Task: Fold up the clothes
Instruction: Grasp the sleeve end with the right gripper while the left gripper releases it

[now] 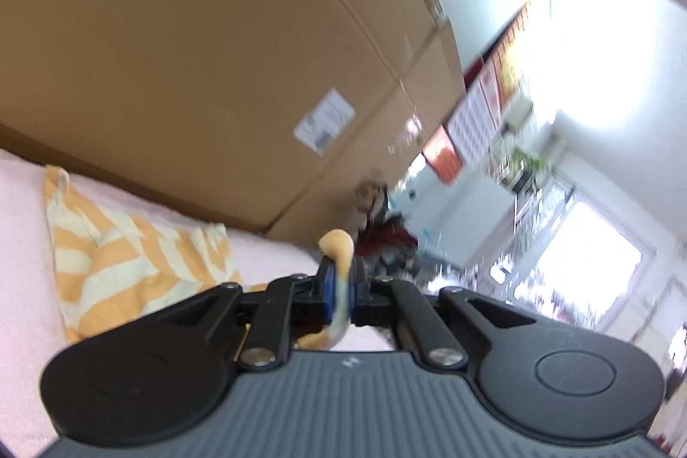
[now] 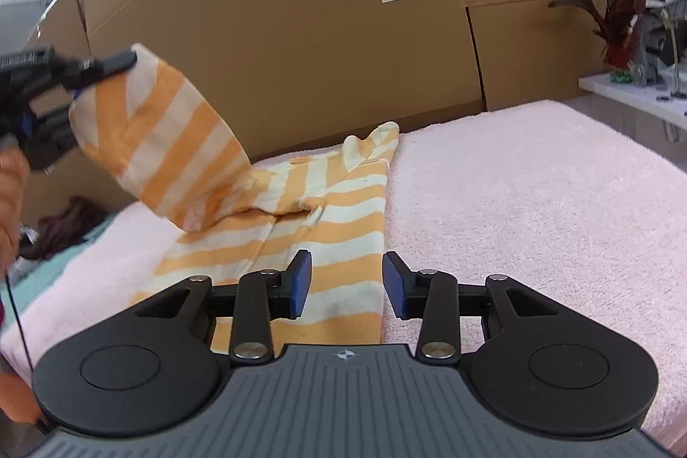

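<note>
The left wrist view looks tilted and nearly level along its gripper [image 1: 341,286] toward the boxes [image 1: 214,50]. The right wrist view looks slightly down over the bed [image 2: 515,200]. Both share the striped garment [image 2: 335,226].

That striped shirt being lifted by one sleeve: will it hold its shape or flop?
Likely floppy: the striped shirt sags from the left claw while its body stays on the pink blanket. Probably light, since a thin pinch lifts the sleeve. It probably drags rather than slides.
</note>
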`<state>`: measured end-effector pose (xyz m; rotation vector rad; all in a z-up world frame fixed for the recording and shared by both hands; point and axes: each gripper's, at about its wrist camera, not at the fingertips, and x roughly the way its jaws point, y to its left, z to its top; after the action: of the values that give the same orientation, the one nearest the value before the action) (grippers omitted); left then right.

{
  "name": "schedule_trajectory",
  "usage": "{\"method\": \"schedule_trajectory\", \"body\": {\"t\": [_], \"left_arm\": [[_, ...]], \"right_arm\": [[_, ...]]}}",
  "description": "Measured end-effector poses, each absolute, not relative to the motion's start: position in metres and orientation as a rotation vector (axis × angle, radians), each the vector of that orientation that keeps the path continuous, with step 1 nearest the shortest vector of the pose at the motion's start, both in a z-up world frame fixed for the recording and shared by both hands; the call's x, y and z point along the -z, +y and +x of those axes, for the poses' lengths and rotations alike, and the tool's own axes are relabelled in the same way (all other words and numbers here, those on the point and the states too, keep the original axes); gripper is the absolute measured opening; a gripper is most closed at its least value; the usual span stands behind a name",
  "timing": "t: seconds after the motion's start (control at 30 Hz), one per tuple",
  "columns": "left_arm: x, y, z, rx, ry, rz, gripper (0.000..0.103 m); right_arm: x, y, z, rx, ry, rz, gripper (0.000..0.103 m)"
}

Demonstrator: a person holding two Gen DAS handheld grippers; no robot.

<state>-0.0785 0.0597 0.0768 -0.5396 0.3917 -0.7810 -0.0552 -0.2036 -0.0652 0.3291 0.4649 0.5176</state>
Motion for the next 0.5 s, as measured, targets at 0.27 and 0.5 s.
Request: {"method": "schedule_trajectory", "body": {"t": [0.27,0.5], "left_arm": [[-0.029,0.031,-0.099,0.8,0.497,-0.372,0.0],[-0.003,0.019,-0.123,0.828,0.546,-0.281,0.0]], "right_arm": [[0.054,-0.206,-0.054,-0.609,0.555,0.428,0.034],[0.044,-0.195,-0.053,-0.642,0.625,0.429,0.034]]}}
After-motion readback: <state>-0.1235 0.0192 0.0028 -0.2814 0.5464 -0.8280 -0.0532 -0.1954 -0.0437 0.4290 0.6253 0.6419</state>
